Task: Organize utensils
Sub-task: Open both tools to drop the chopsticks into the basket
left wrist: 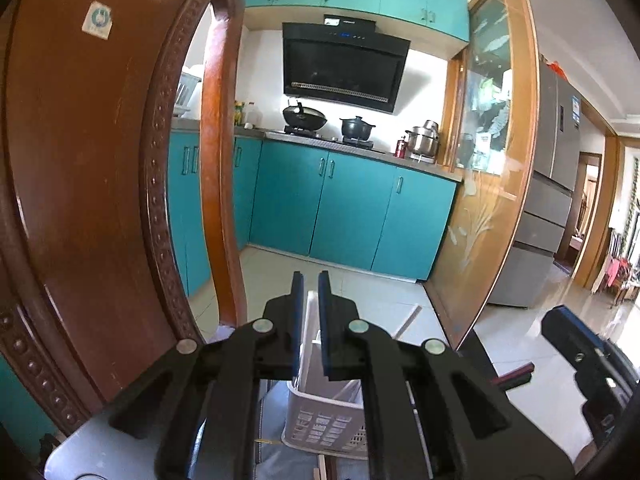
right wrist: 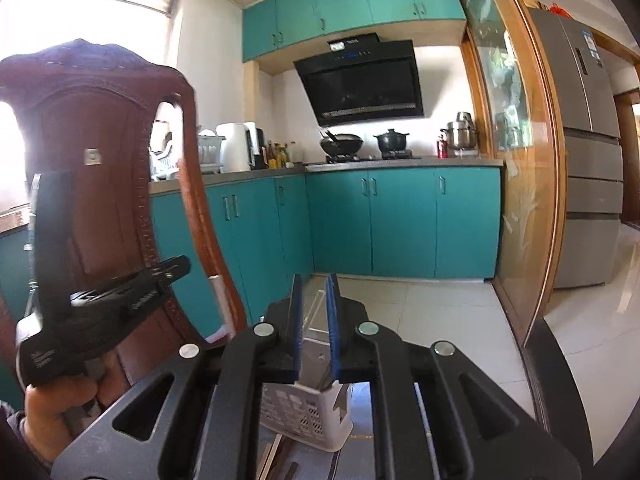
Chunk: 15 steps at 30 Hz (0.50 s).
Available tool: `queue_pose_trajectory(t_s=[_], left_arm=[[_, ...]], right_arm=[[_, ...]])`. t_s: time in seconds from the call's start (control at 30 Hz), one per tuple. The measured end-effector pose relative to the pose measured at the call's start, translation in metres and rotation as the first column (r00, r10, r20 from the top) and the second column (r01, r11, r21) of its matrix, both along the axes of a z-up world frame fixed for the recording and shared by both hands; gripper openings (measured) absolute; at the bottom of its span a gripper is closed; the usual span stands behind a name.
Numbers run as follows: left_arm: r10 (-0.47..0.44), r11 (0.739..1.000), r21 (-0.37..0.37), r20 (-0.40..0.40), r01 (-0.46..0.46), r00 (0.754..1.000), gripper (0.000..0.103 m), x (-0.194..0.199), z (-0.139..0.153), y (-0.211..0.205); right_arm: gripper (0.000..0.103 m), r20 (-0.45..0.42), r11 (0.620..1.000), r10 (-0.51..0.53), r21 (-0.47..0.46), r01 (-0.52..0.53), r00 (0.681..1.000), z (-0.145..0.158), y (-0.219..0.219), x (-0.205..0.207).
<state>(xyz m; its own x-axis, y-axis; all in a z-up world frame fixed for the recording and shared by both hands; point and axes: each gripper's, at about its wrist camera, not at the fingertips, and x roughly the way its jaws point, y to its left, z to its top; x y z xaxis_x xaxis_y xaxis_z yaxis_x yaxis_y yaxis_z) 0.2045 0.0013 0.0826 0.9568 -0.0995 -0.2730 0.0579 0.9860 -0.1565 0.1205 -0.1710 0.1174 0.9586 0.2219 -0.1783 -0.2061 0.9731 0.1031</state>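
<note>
A white slotted utensil basket stands on the table straight ahead of my left gripper, whose jaws stand a narrow gap apart and hold nothing. The basket also shows in the right wrist view, below my right gripper, which is likewise open by a narrow gap and empty. White utensil handles stick up out of the basket. Thin sticks, likely chopsticks, lie on the table in front of the basket. The left gripper's body appears at the left of the right wrist view, held by a hand.
A carved wooden chair back stands close on the left behind the table. Beyond are teal kitchen cabinets, a stove with pots, a wooden sliding door and a fridge. The right gripper's body shows at the right.
</note>
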Motion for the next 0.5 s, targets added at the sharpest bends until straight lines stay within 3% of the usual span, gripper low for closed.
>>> queue_pose_trajectory(t_s=[0.17,0.27,0.33,0.4,0.5], left_arm=[[-0.014,1.000,0.018,0.020,0.014,1.000,0.013,-0.020,-0.007,0.004],[-0.016,0.999,0.034,-0.007,0.016,1.000,0.017,-0.029,-0.018,0.008],[-0.019,0.998,0.051,-0.049,0.021,0.999,0.018,-0.034,-0.031,0.010],[-0.013,0.997,0.076,-0.089,0.020,0.996,0.018,-0.036,-0.043,0.011],[-0.006,0.994,0.103,-0.141,0.021,0.990,0.020,-0.039,-0.058,0.013]], right_arm=[[0.019,-0.006,0.990,0.125,-0.061,-0.126,0.992,-0.017,0.011,-0.034],[0.024,-0.160,0.973,0.192,-0.095,-0.209,0.968,-0.051,0.026,-0.033],[0.025,-0.330,0.966,0.196,-0.095,-0.239,0.923,-0.083,0.035,-0.020],[0.028,-0.504,0.965,0.176,-0.082,-0.250,0.846,-0.118,0.042,-0.002],[0.036,-0.647,0.969,0.165,-0.035,-0.245,0.744,-0.153,0.047,0.017]])
